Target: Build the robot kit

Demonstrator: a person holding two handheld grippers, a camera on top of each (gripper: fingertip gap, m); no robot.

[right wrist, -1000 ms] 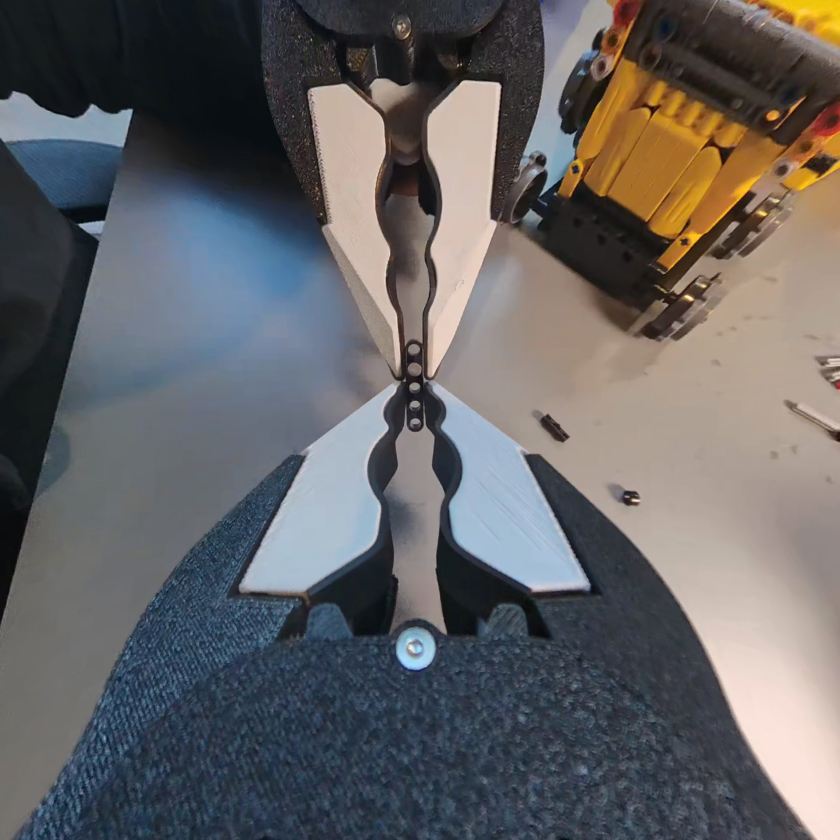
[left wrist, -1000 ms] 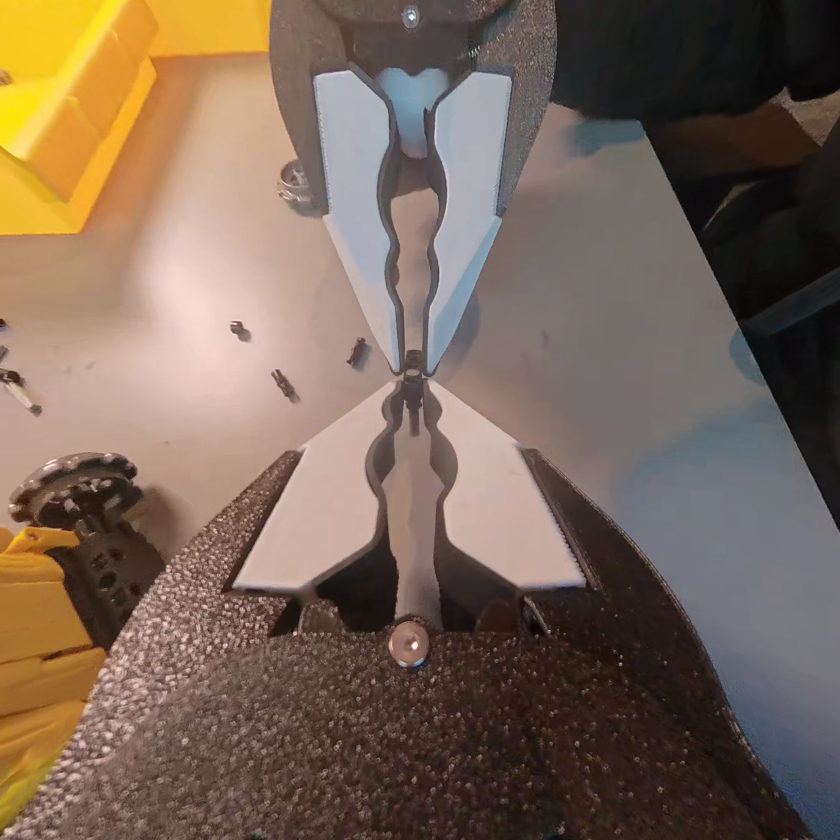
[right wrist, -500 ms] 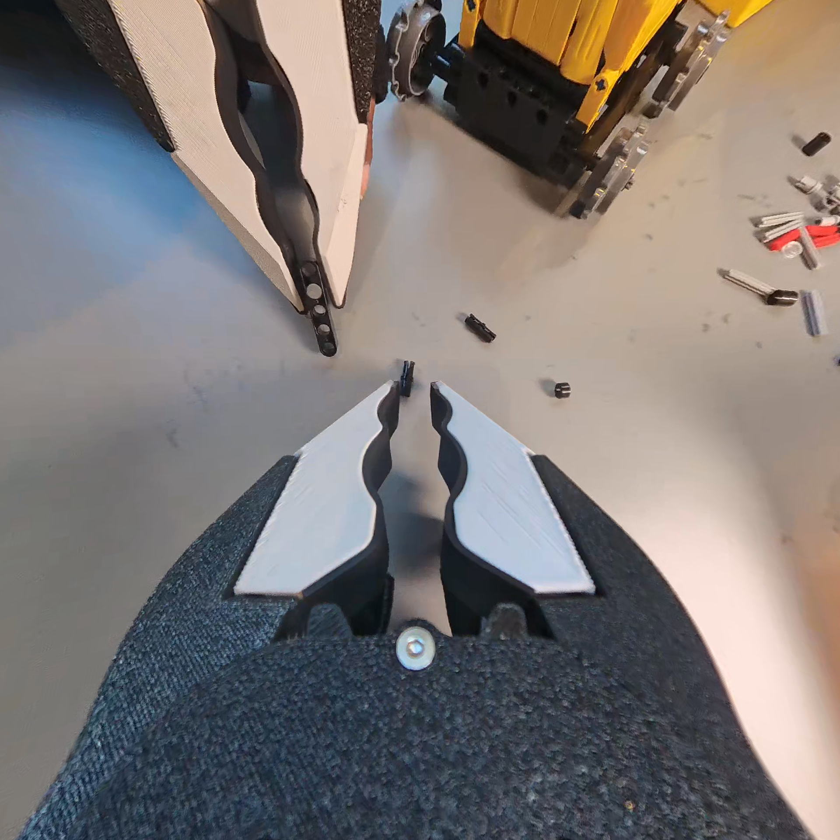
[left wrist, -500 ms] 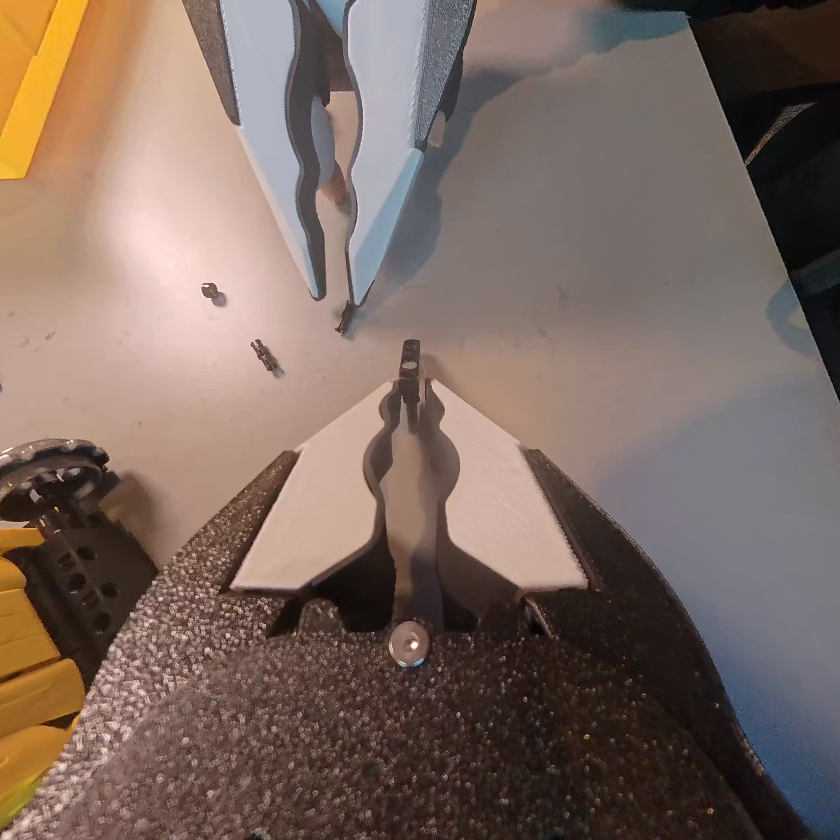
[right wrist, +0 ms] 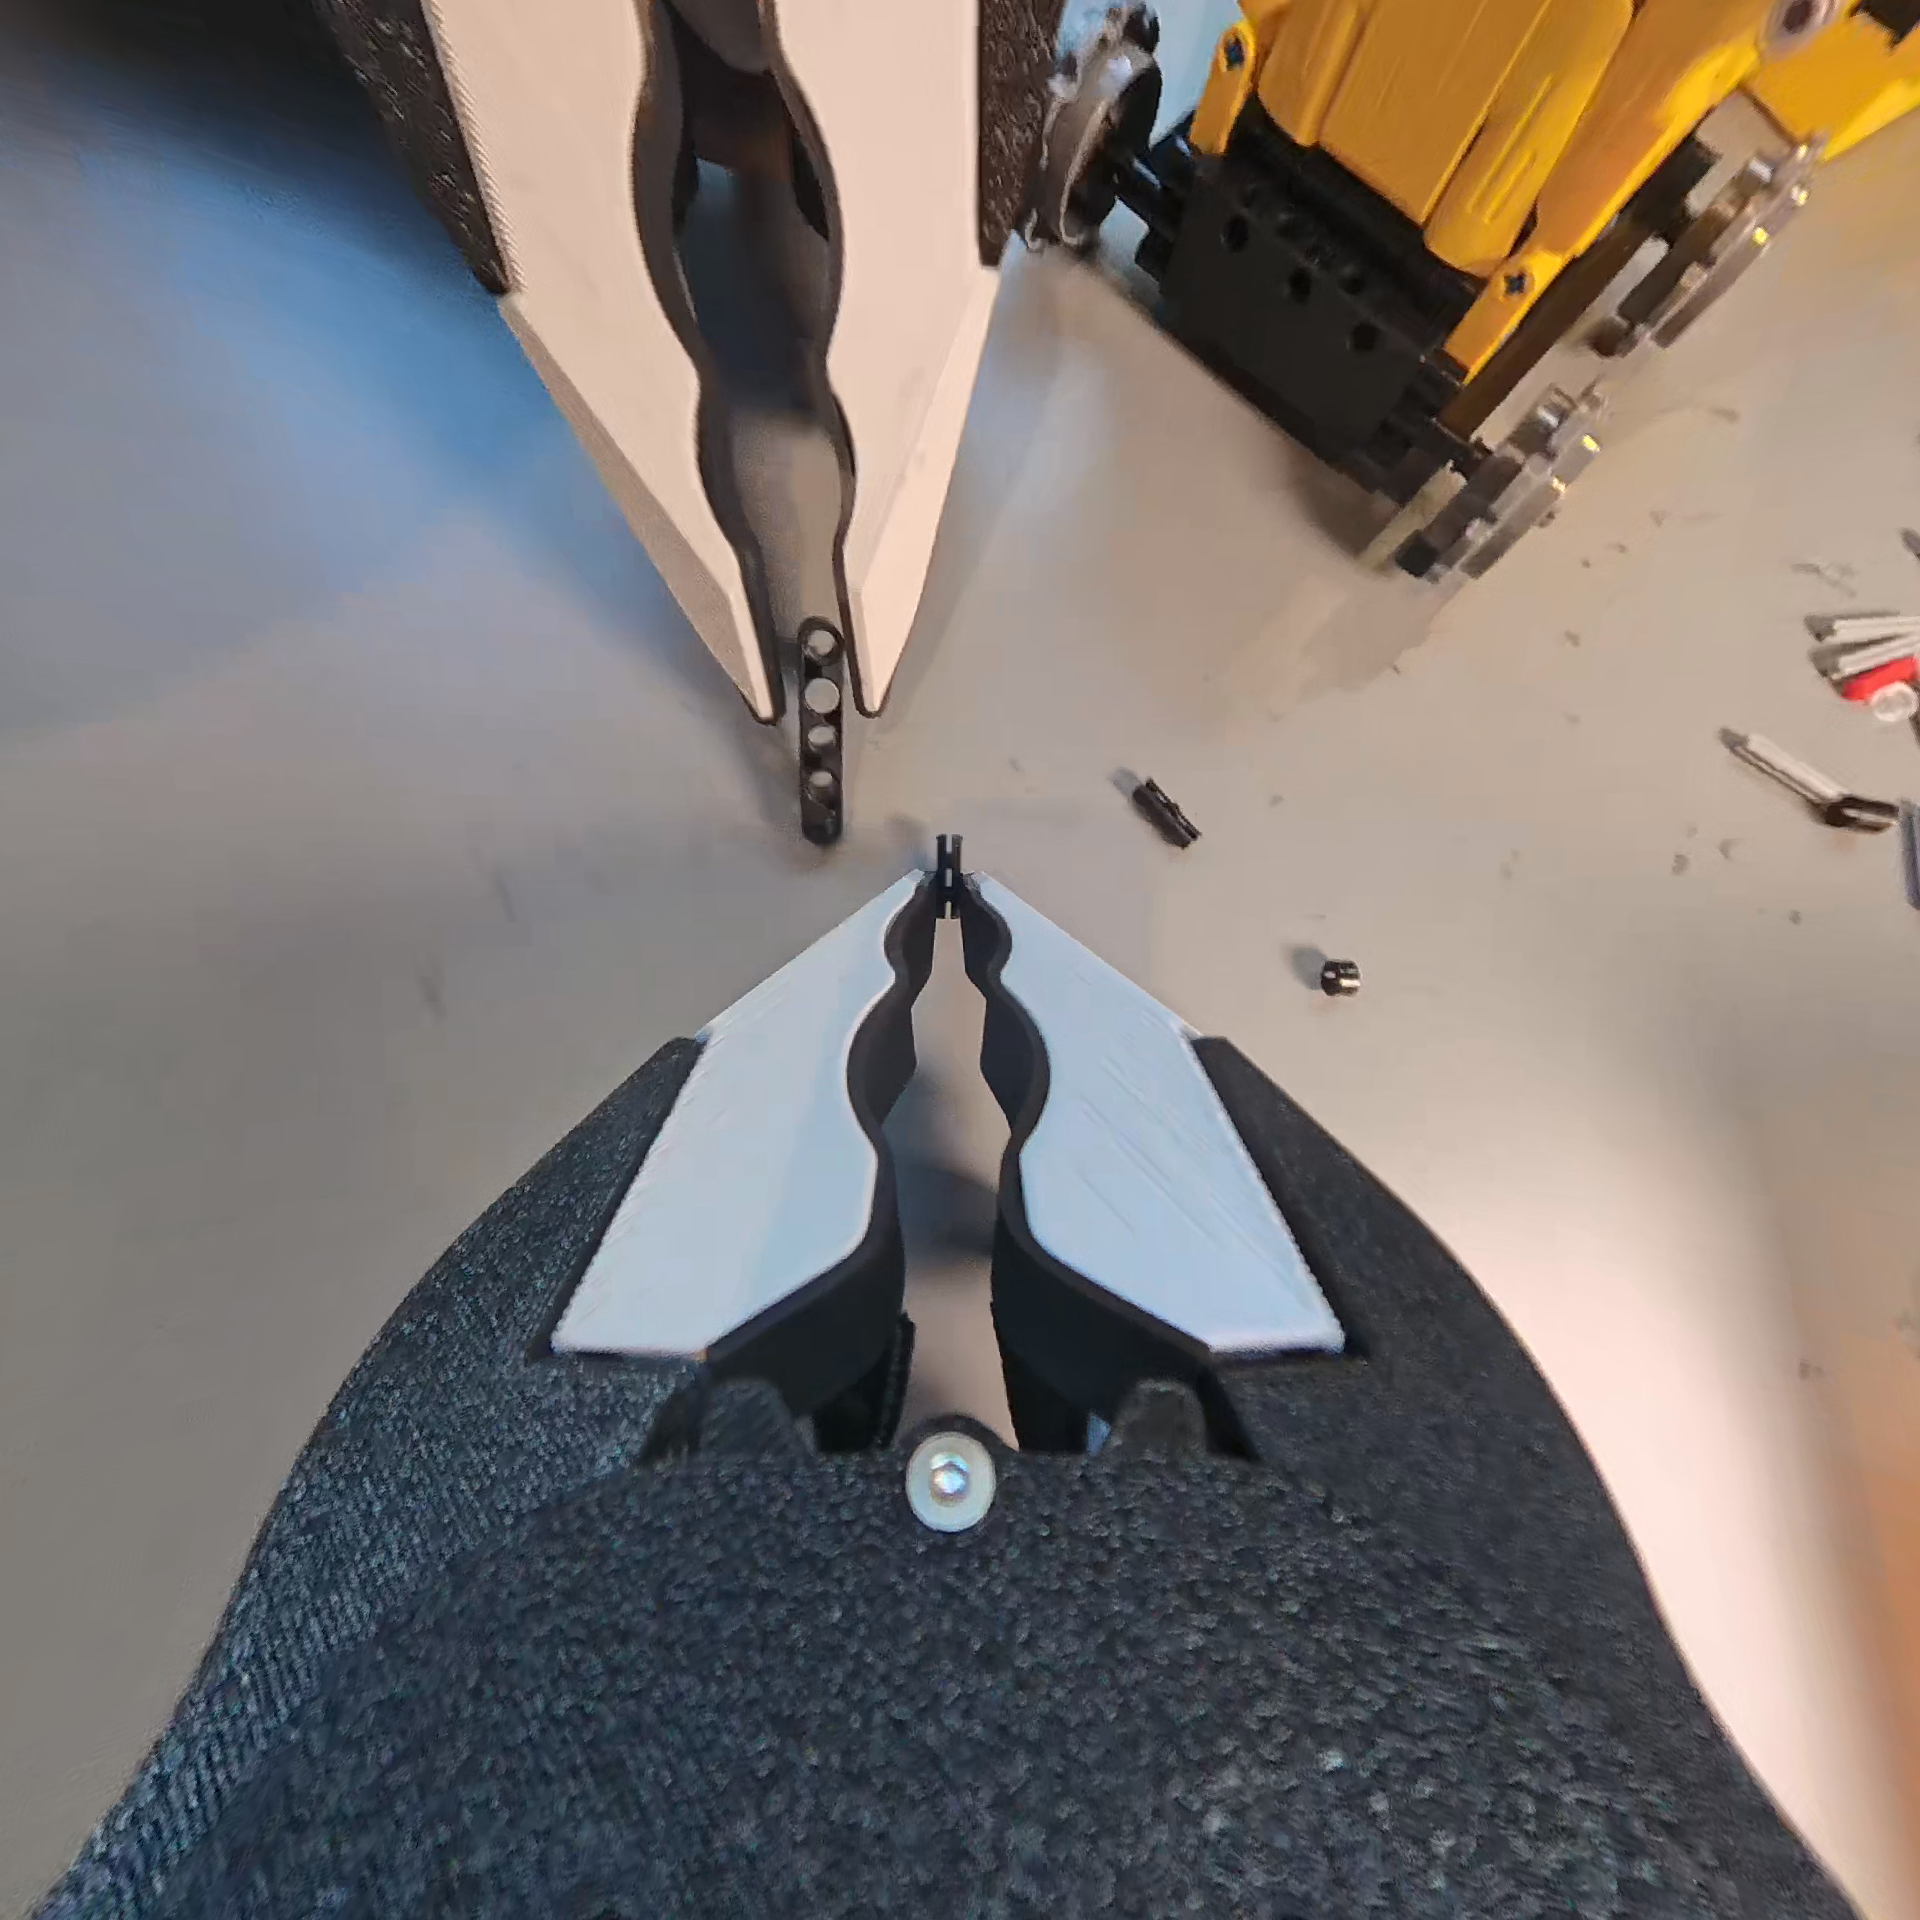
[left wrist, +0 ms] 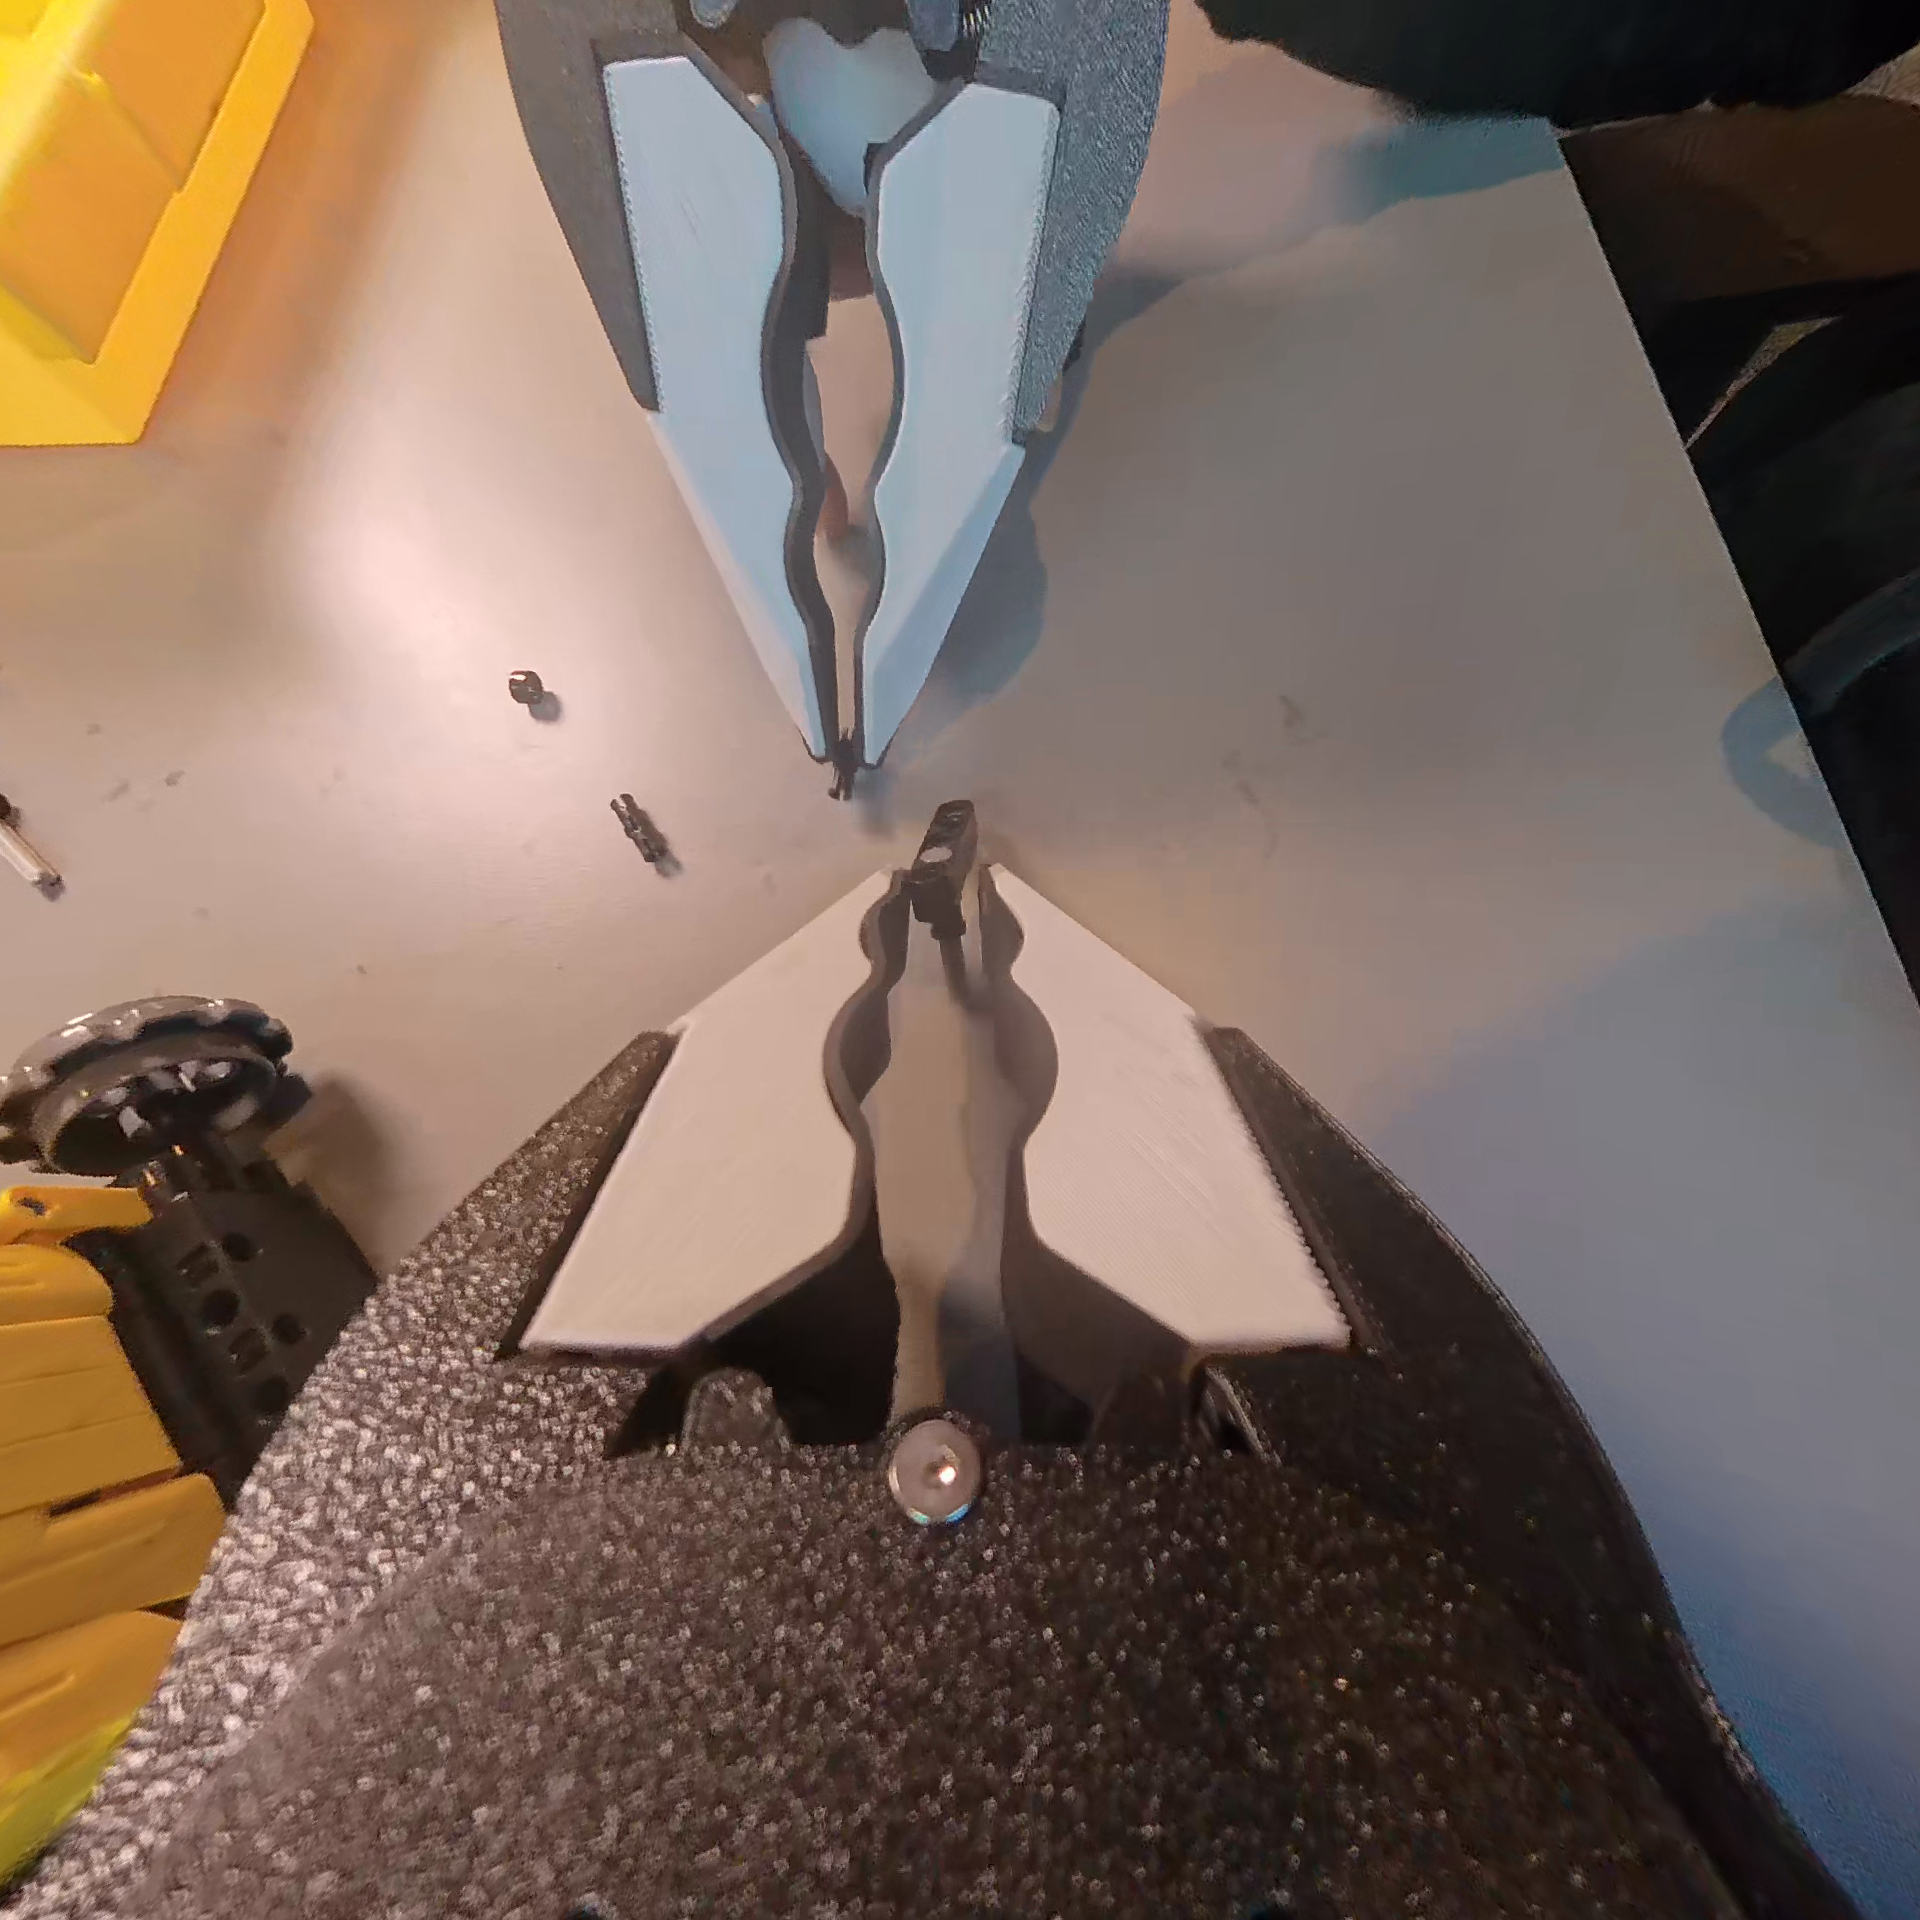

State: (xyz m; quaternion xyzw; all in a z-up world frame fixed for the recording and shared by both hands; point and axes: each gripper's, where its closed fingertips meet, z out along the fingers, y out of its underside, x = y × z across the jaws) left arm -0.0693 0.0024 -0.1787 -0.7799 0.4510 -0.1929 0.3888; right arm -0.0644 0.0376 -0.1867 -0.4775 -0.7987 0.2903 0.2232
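Both grippers clamped: I see the left gripper (left wrist: pixel 940 868) pinching the black holed beam (right wrist: pixel 821 743), and the right gripper (right wrist: pixel 943 878), open half a second ago, now gripping a black pin (right wrist: pixel 945 860). Tips have closed in again, near but apart over the grey table (left wrist: pixel 1351 727).

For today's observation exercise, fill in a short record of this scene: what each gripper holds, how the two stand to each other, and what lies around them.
left gripper: shut on a black beam with holes
right gripper: shut on a small black pin
relation: tips facing, close, apart
table: grey, two loose black pins, small black bush
nearby: yellow and black toy vehicle
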